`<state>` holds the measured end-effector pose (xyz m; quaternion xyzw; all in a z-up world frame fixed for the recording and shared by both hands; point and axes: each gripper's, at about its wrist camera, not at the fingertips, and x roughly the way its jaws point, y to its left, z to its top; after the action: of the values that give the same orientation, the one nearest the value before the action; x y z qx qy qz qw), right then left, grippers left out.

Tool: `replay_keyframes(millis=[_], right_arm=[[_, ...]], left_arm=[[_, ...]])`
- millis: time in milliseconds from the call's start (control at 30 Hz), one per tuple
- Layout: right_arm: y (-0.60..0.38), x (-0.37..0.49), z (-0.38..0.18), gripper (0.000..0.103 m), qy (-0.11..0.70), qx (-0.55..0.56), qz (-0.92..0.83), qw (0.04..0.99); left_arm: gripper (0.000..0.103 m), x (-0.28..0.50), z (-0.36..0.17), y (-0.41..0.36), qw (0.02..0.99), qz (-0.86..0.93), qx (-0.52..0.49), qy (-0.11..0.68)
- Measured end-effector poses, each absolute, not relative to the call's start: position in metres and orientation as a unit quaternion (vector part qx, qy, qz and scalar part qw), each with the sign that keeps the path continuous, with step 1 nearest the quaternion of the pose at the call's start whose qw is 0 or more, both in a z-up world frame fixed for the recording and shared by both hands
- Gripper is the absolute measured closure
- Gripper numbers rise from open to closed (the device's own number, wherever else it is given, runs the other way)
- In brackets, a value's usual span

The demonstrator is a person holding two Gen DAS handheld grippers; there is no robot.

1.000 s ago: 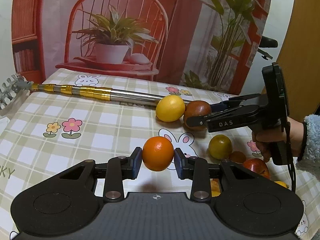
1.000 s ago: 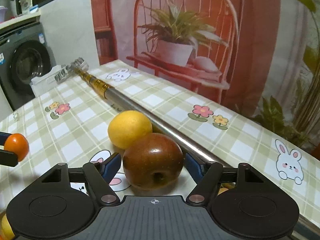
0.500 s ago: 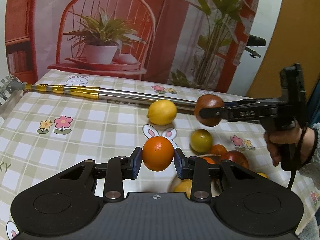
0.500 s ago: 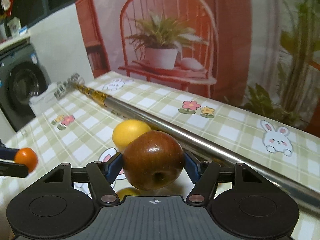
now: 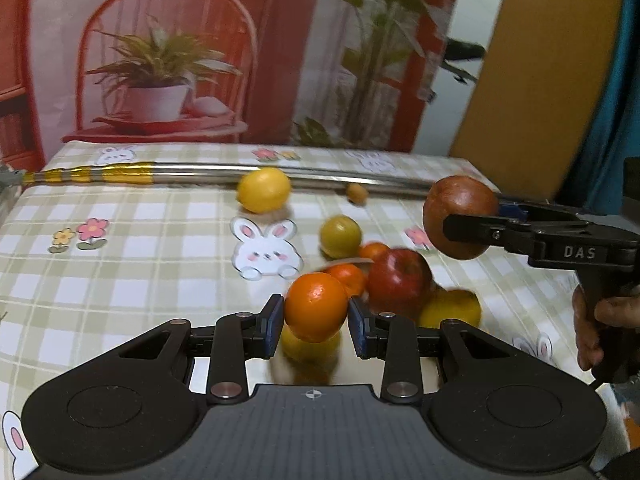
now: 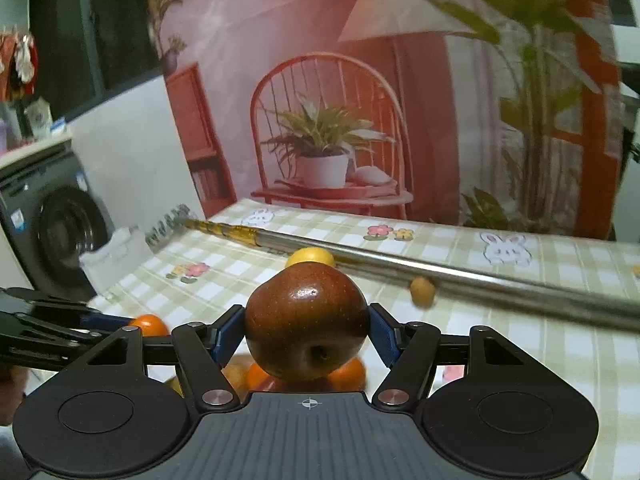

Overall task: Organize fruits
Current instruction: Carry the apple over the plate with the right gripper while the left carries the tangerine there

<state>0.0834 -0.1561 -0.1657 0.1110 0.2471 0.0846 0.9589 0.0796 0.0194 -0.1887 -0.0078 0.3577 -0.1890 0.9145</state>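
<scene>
My left gripper (image 5: pixel 316 314) is shut on an orange (image 5: pixel 316 307) and holds it above a cluster of fruit: a red apple (image 5: pixel 400 280), small oranges (image 5: pixel 350 276), a yellow fruit (image 5: pixel 454 308) and a green-yellow fruit (image 5: pixel 340 236). My right gripper (image 6: pixel 306 330) is shut on a dark red apple (image 6: pixel 306 324), held in the air; it also shows in the left wrist view (image 5: pixel 458 216) at the right. A lemon (image 5: pixel 264 189) lies by the pole. The left gripper's orange shows in the right wrist view (image 6: pixel 150 325).
A long metal pole with a gold section (image 5: pixel 224 172) lies across the far side of the checked tablecloth (image 5: pixel 140 260). A small brown fruit (image 5: pixel 356 193) sits beside it. A washing machine (image 6: pixel 52 224) stands left of the table. A printed backdrop hangs behind.
Both grippers have swung to the right with their fruit. The fruit cluster now sits right under my left gripper, and the dark apple is higher above the table.
</scene>
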Motion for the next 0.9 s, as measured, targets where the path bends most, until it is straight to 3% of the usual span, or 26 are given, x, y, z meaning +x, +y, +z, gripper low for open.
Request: replay_keyframes(millis=[267, 900], right_arm=[[-0.161, 0.032, -0.174, 0.041, 0.220, 0.149, 0.049, 0.963], [-0.178, 0.014, -0.184, 0.041, 0.209, 0.189, 0.035, 0.959]], left_arm=[[0.066, 0.088, -0.200, -0.012, 0.904, -0.211, 0.074, 0.364], [0.066, 0.118, -0.212, -0.035, 0.877, -0.239, 0.121, 0.398]])
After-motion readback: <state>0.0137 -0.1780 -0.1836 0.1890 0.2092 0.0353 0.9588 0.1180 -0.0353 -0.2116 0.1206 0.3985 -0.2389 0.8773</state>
